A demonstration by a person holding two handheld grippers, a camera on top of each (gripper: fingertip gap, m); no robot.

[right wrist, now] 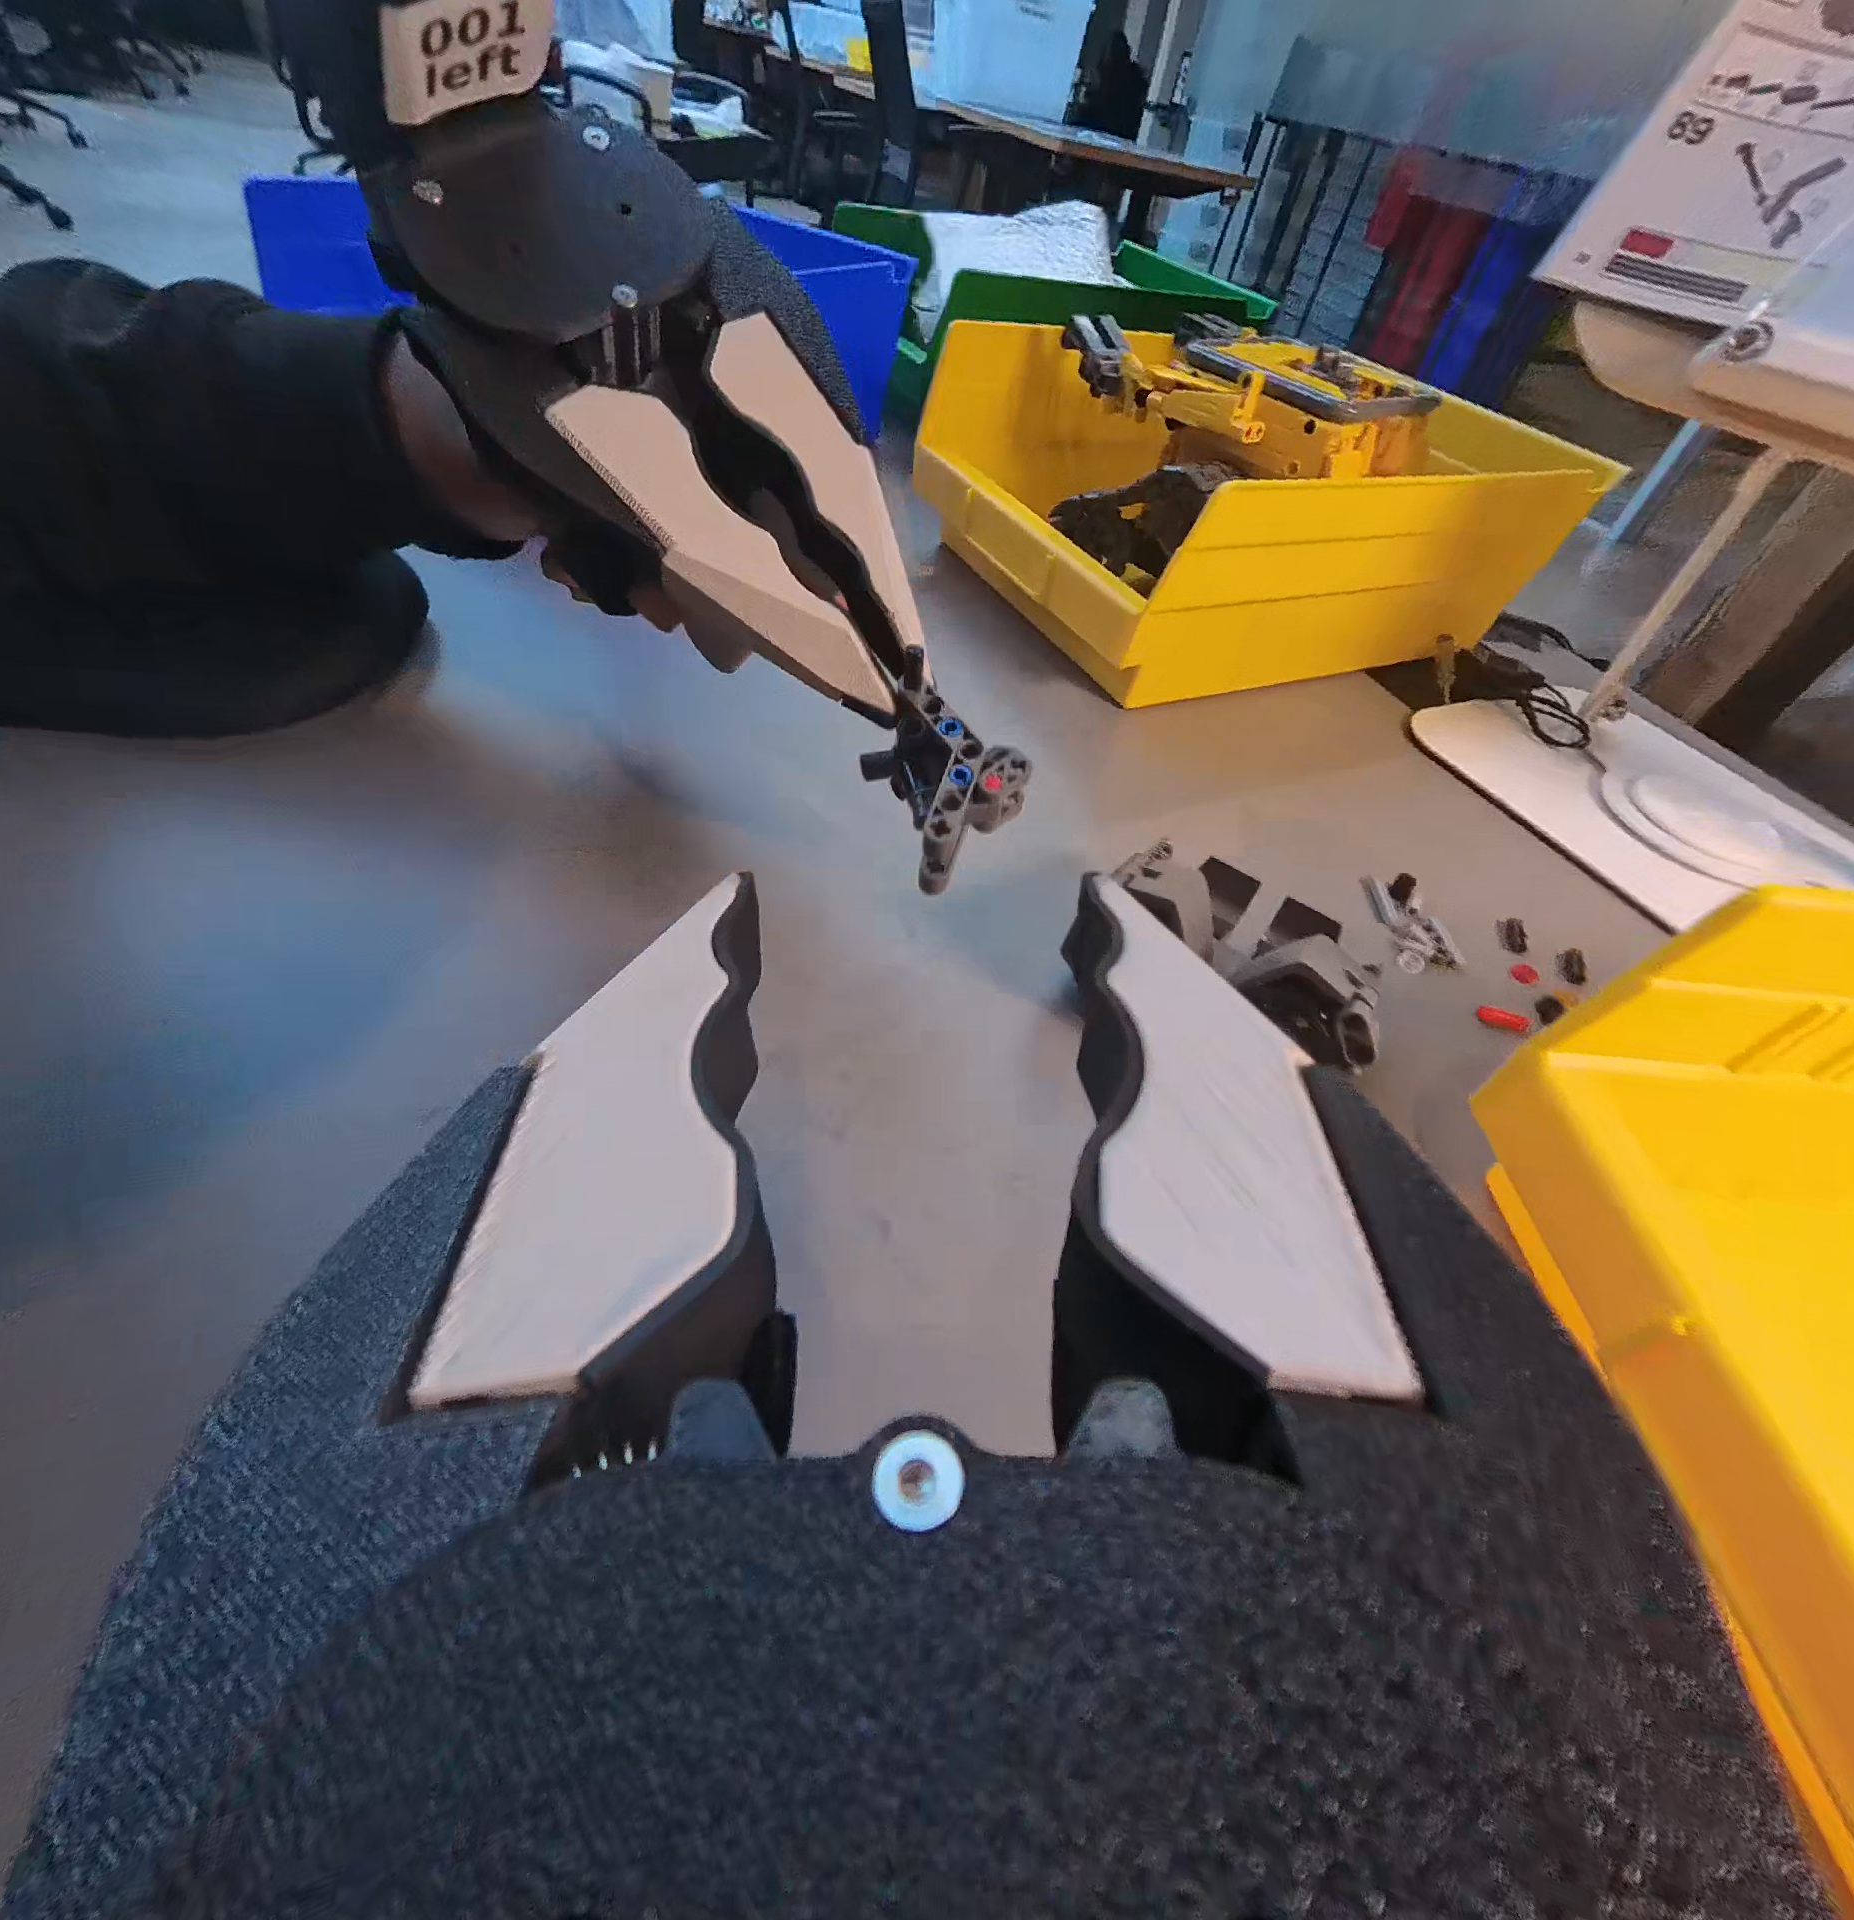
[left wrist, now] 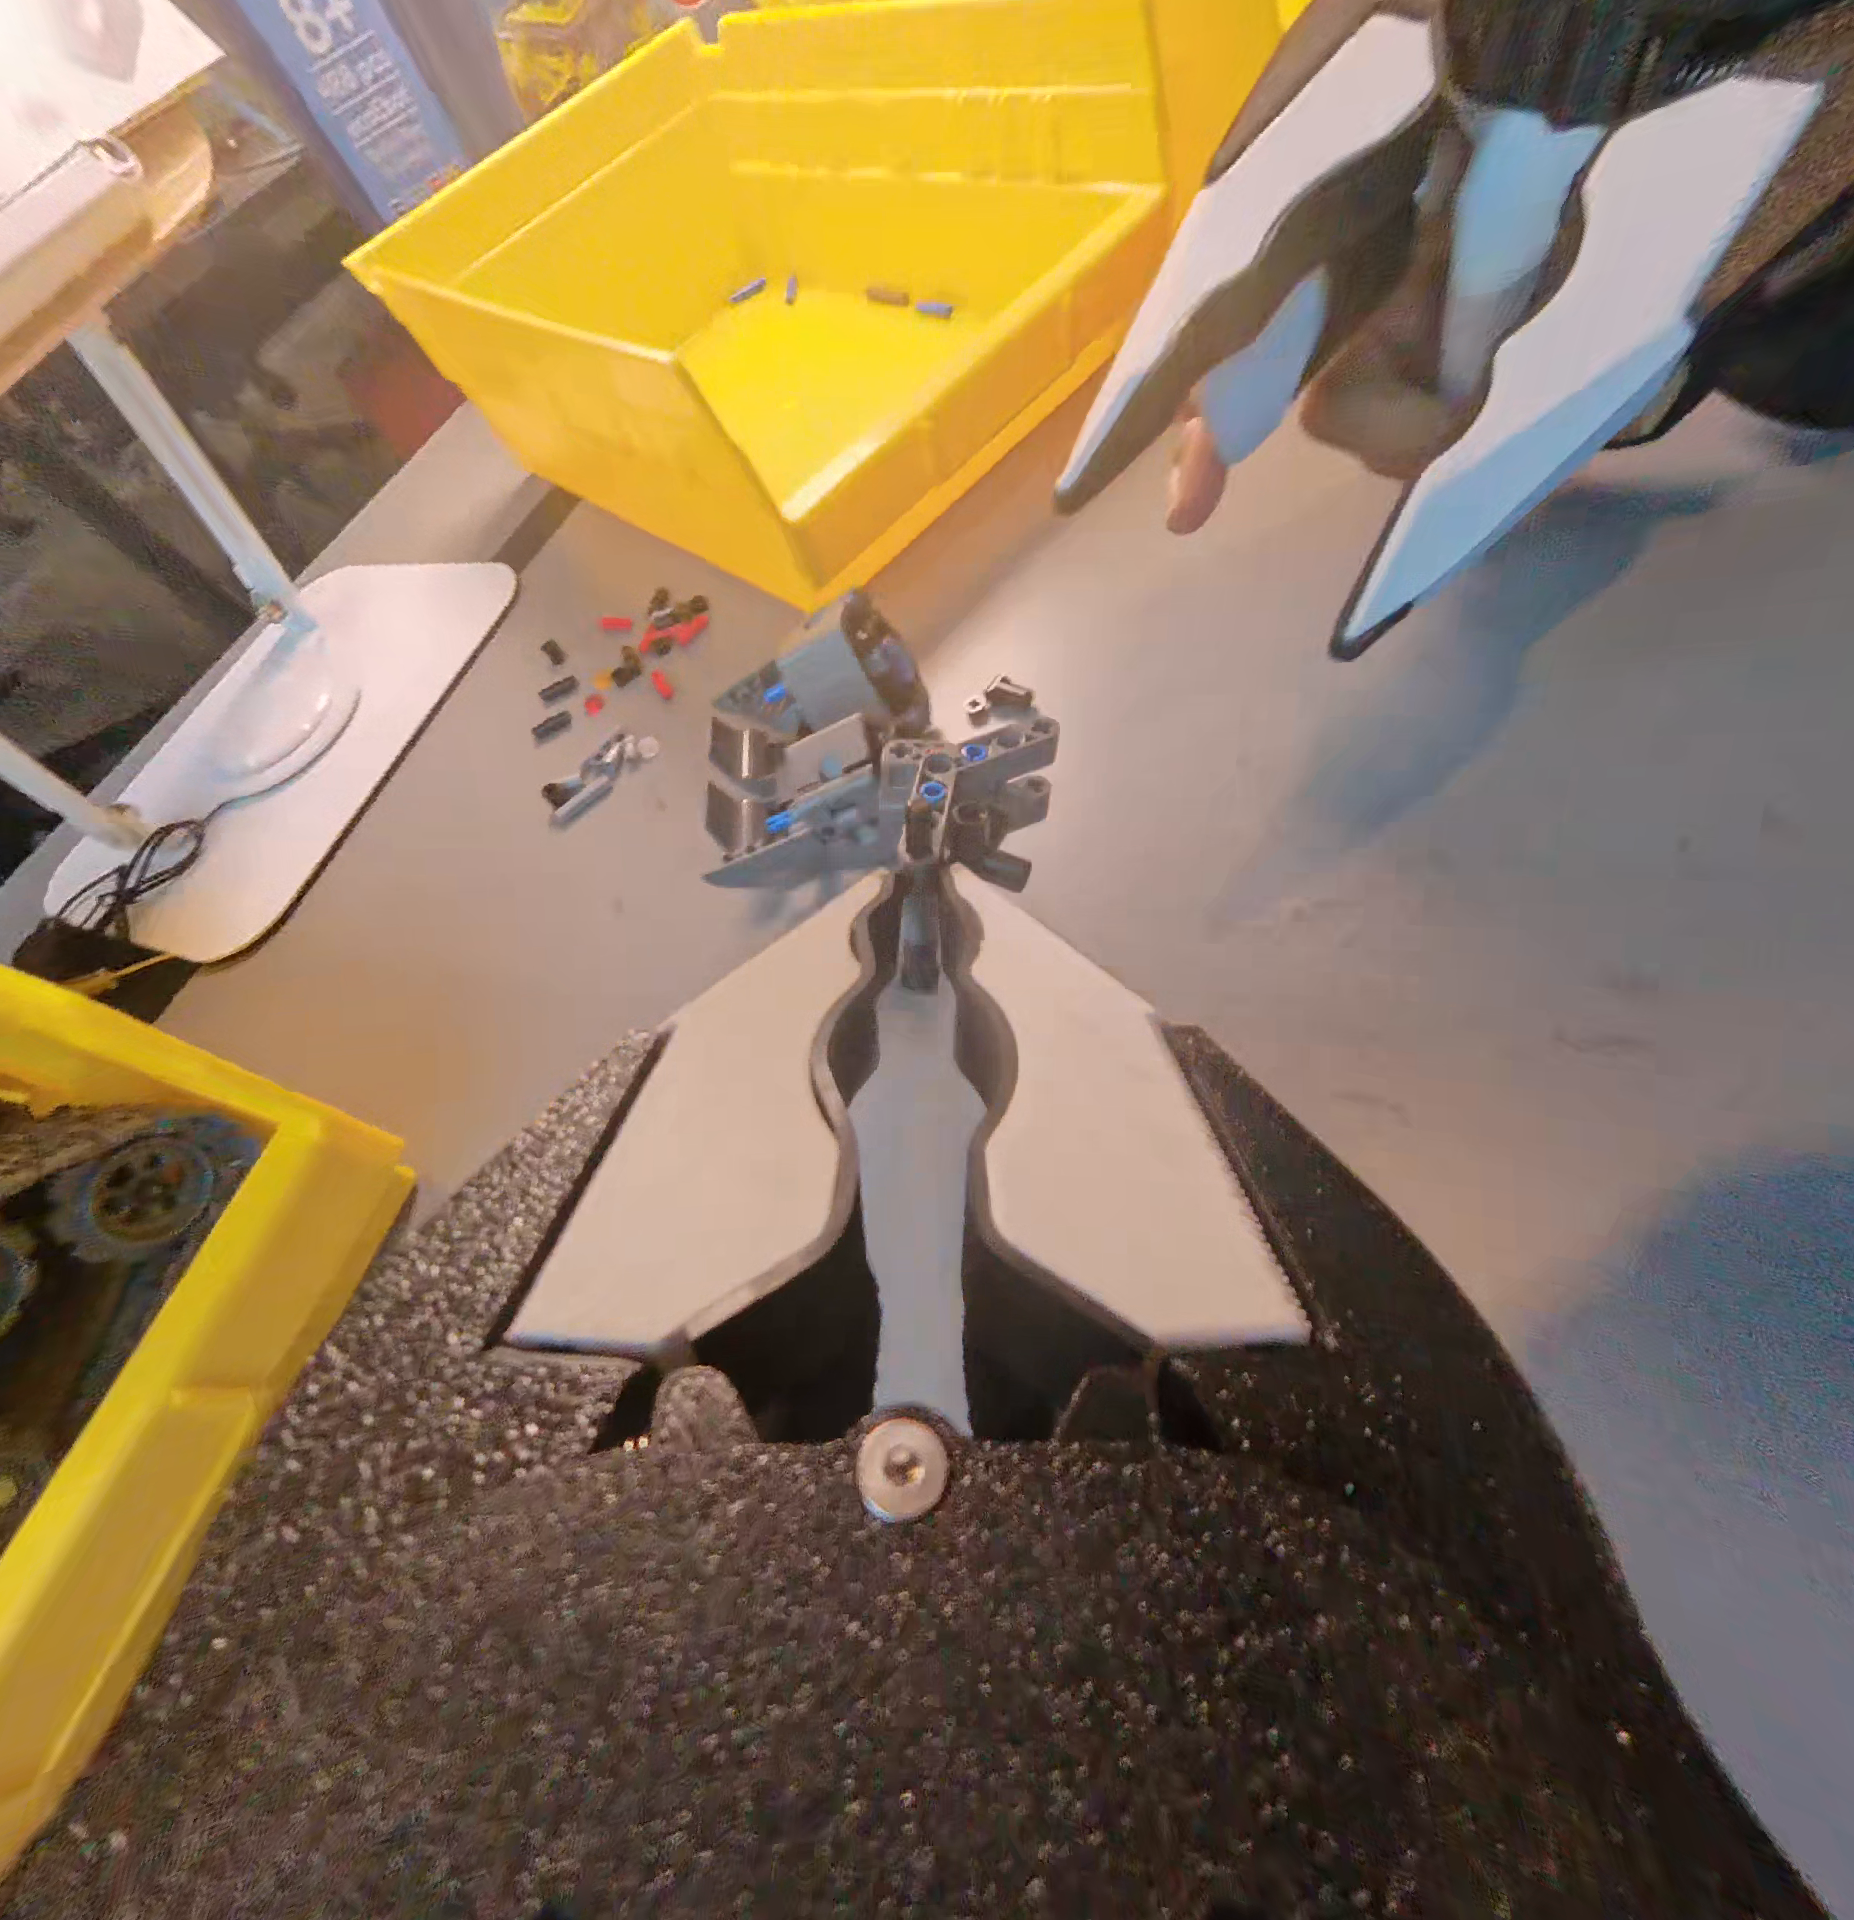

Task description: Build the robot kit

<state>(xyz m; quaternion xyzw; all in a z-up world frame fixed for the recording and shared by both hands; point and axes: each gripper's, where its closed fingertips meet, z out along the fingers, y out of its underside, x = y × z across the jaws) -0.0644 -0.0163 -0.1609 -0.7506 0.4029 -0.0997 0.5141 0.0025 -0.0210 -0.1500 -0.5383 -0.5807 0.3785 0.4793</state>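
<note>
Grey beam piece [right wrist: 954,790] (red pin, right view) in left gripper [right wrist: 907,675].

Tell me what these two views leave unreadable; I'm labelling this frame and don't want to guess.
- Left gripper grip: left wrist view, its fingers cover the held end of the small grey assembly.
- Larger grey assembly: right wrist view, right gripper finger covers its near side.
- Loose pins: too small to sort in either view.
- Near yellow bin: left wrist view, cut by the edge, contents dim.
</note>
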